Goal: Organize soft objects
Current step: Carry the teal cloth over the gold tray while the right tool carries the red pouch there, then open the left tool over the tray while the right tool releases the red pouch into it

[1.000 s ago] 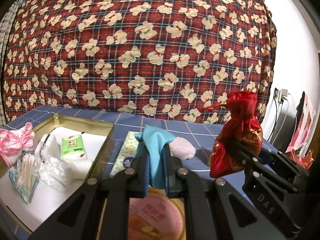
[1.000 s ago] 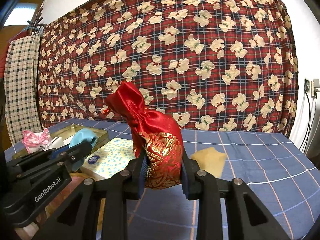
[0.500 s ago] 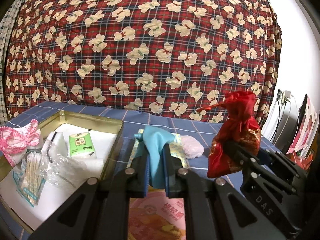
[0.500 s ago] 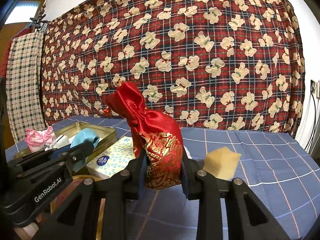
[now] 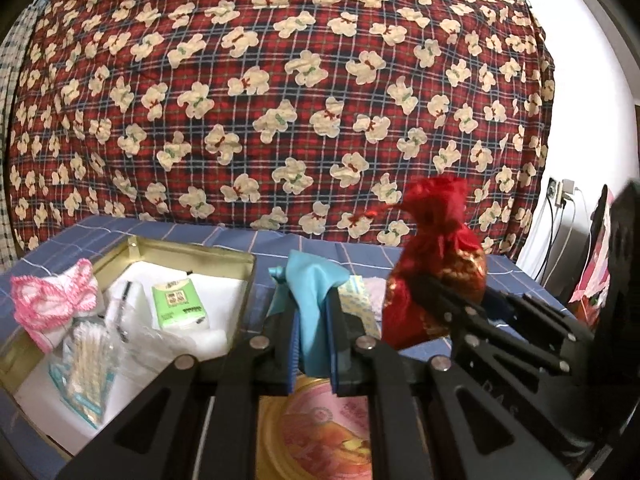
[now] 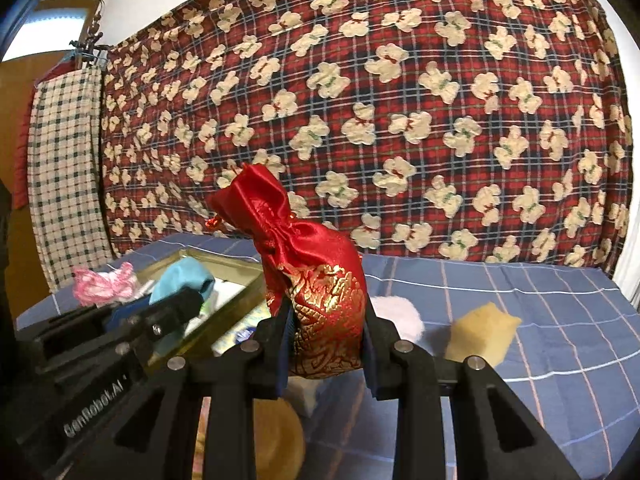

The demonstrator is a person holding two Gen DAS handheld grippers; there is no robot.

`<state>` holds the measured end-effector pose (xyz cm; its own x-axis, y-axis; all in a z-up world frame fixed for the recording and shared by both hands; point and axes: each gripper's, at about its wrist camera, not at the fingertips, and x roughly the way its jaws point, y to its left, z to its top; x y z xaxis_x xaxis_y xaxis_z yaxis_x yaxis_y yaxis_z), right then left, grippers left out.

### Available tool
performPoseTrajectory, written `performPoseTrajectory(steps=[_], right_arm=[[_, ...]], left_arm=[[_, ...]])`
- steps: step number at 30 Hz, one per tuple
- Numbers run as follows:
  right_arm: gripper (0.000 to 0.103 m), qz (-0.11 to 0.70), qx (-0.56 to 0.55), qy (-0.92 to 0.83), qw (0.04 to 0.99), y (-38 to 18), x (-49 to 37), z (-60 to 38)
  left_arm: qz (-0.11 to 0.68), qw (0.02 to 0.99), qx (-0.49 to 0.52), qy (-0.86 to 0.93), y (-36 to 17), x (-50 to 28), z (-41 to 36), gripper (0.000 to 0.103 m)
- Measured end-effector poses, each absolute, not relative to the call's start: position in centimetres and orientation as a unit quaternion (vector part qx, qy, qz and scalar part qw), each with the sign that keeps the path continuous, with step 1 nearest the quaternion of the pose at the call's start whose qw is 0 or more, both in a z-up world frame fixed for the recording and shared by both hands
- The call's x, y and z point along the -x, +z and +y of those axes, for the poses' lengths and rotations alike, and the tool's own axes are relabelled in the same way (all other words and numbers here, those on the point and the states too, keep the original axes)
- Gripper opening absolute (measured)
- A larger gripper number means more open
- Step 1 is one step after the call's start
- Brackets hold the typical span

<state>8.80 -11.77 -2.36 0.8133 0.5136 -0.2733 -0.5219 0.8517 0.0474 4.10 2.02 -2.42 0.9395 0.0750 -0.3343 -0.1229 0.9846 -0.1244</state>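
Note:
My left gripper (image 5: 314, 344) is shut on a light blue cloth (image 5: 314, 300), held above the blue checked bed sheet beside an open gold tin (image 5: 192, 246). To its right my right gripper (image 6: 326, 346) is shut on a red and gold satin pouch (image 6: 320, 276), upright with its tied neck leaning left; the same pouch (image 5: 436, 264) shows in the left wrist view. The tin (image 6: 224, 266) holds a green tissue pack (image 5: 180, 306), a pink lace piece (image 5: 52, 304), cotton swabs and clear plastic. A white fluffy pad (image 6: 396, 314) and a yellow pad (image 6: 482, 334) lie on the sheet beyond the pouch.
A red plaid quilt with cream bears (image 5: 280, 100) hangs behind the bed. A dotted tissue pack (image 5: 356, 300) lies by the tin and a round pink-printed lid (image 5: 320, 428) sits under my left gripper. Cables and a wall socket (image 5: 560, 196) are at the right.
My right gripper with the pouch has drifted left toward the tin; the white and yellow pads now show closer. The left gripper has stayed put with the blue cloth.

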Motion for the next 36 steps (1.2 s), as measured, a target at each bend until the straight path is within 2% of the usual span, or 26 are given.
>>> performPoseTrajectory(steps=[14,26,28,29,30,31,32,33,34,36], right_arm=[[0.032,0.191,0.018,0.348,0.918,1.3,-11.0,-4.2],[0.032,0.284,0.093,0.361,0.883,-0.1,-12.9,4.5],[0.035,0.296,0.103,0.362,0.878,-0.5,-13.1,5.3],[0.041,0.300,0.099,0.365,0.876,-0.7,-13.1,5.4],[0.051,0.303,0.093,0.371,0.873,-0.7,-13.2,5.4],[0.057,0.304,0.086,0.376,0.871,-0.7,-13.3,5.3],[0.063,0.301,0.077,0.378,0.872,-0.6,-13.3,5.1],[0.064,0.298,0.073,0.379,0.873,-0.5,-13.2,5.1],[0.064,0.294,0.069,0.384,0.873,-0.3,-13.1,4.9],[0.064,0.286,0.063,0.386,0.875,0.0,-12.9,4.4]], left_arm=[[0.190,0.969,0.074,0.137,-0.8,-2.7,10.3,0.009],[0.251,0.949,0.091,0.169,-3.6,-2.9,14.9,0.009],[0.256,0.947,0.089,0.174,-3.9,-2.9,15.1,0.013],[0.255,0.946,0.087,0.180,-4.0,-2.9,15.2,0.013],[0.255,0.946,0.087,0.182,-4.0,-2.8,15.2,0.018],[0.256,0.945,0.086,0.186,-4.0,-2.7,15.3,0.033],[0.258,0.943,0.085,0.193,-4.0,-2.6,15.3,0.044],[0.254,0.943,0.085,0.195,-3.9,-2.5,15.3,0.065],[0.246,0.945,0.084,0.199,-3.7,-2.1,15.2,0.076],[0.234,0.946,0.077,0.210,-3.2,-1.7,15.0,0.080]])
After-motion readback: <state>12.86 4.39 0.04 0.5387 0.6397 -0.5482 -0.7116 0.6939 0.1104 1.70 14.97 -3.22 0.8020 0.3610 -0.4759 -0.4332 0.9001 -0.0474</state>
